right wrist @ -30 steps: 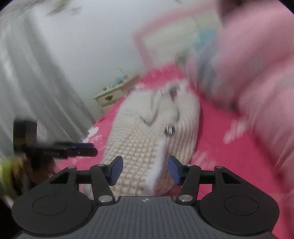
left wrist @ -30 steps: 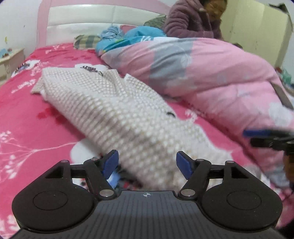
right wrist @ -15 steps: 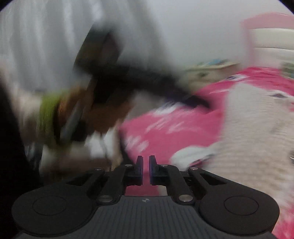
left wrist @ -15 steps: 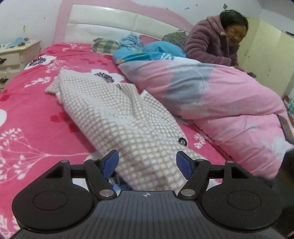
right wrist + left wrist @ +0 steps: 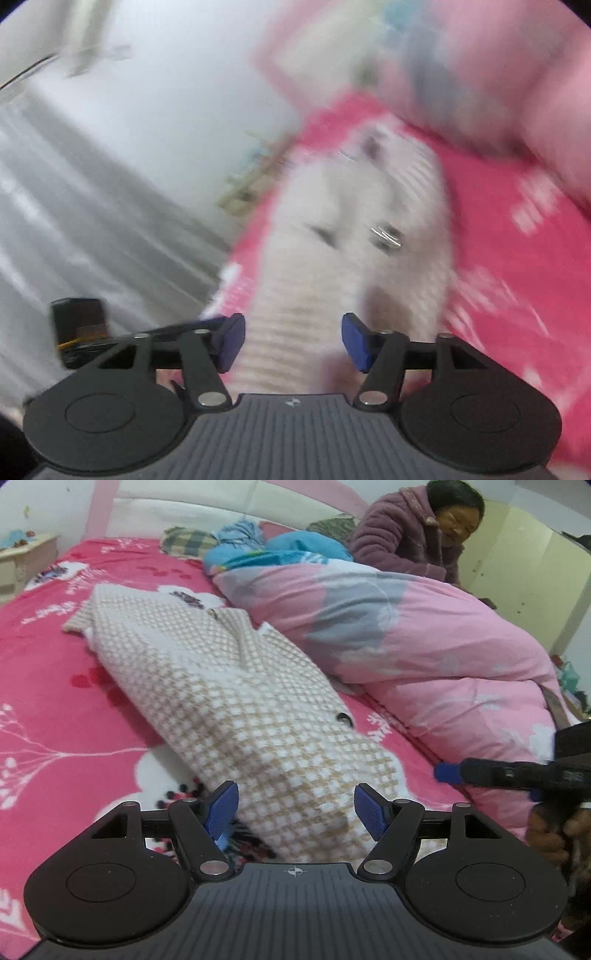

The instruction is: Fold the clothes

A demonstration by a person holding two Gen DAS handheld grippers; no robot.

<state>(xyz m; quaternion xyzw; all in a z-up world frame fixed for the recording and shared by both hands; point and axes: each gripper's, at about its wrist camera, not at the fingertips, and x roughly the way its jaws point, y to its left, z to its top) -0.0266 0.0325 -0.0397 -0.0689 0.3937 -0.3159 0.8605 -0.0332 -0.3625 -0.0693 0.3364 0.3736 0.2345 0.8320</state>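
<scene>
half a second ago my right gripper (image 5: 293,341) had its blue pads pinched nearly together and was swung off toward the curtain; now its fingers stand wide and it points back up the garment, though its view is smeared with motion. my left gripper (image 5: 295,812) has also dropped a little closer to the near hem, fingers spread wide with nothing between them. the checked jacket (image 5: 236,701) lies on the pink bedsheet (image 5: 55,686), running from the near edge away toward the far left, just beside the pink duvet (image 5: 424,646) heaped on the right. it looks like thick, soft knit in beige and white, with a dark button (image 5: 344,718) near its right edge and a seam or flap showing farther up; it is long and narrow, so it may already be folded lengthwise, or only bunched, i can't tell. to do this well i'd judge that both grippers should settle on the near hem corners, bite all the layers evenly, and keep level so the bulky cloth doesn't slump or skew toward the duvet.
</scene>
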